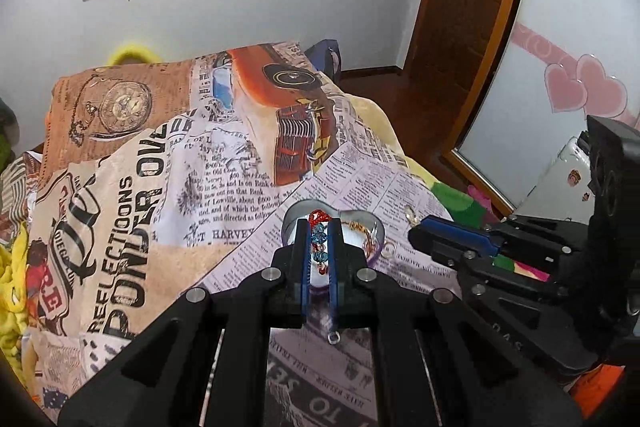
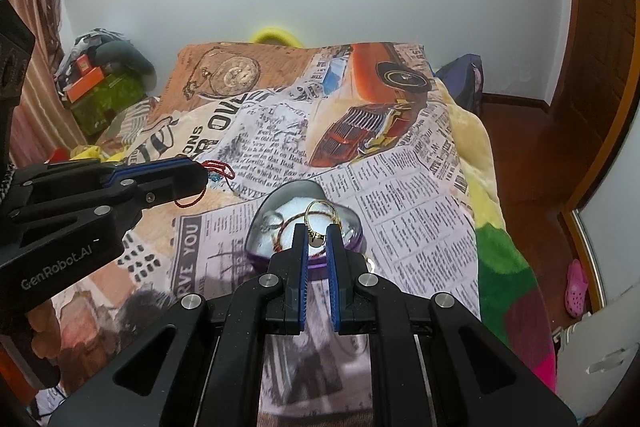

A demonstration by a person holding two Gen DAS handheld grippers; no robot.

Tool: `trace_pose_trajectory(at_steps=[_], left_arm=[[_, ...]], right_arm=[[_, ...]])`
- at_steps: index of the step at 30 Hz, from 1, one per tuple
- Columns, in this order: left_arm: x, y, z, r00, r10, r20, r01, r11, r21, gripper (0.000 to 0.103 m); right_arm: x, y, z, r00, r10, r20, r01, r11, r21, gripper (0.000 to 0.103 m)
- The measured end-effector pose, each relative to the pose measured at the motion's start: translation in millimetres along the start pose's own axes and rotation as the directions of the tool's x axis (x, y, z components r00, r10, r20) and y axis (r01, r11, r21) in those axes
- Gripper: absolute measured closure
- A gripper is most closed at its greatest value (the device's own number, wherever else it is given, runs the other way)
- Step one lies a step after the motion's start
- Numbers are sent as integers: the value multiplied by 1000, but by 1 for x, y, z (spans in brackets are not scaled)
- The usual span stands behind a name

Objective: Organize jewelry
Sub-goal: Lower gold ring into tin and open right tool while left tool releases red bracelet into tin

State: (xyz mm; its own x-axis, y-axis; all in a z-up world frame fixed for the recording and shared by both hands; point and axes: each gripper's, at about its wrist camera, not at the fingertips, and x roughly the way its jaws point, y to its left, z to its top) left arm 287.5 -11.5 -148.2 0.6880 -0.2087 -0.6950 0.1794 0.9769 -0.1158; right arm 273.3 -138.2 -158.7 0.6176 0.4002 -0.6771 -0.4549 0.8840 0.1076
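A heart-shaped jewelry box (image 1: 376, 231) with a purple base and white lining lies open on the bed; it also shows in the right wrist view (image 2: 272, 211). My left gripper (image 1: 320, 227) is shut on a red cord bracelet with blue beads (image 1: 319, 235) above the box's left side; its red cord (image 2: 220, 171) hangs from the left fingers. My right gripper (image 2: 318, 231) is shut on a gold ring (image 2: 320, 211) above the box. A gold chain (image 2: 286, 227) lies inside the box.
A newspaper-print cloth (image 1: 168, 187) covers the bed. A small metal ring (image 1: 390, 249) lies beside the box. A wooden door (image 1: 460, 7) and mirror stand to the right. Boxes and clutter (image 2: 100, 87) sit at the bed's far left.
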Motion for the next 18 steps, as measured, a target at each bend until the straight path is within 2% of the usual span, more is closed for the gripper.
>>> trace_pose_trajectory(at_steps=[8,18], left_arm=[[23,5,9,1000,-23,-9,23,1000,-10,97],[56,11,10,995,-76,-62,75,997,-29,97]], right_arm=[[21,-1,6,1000,6,-22,-6,1000,-7,95],[44,2,7,997,10,-78,-12,999,-32,95]])
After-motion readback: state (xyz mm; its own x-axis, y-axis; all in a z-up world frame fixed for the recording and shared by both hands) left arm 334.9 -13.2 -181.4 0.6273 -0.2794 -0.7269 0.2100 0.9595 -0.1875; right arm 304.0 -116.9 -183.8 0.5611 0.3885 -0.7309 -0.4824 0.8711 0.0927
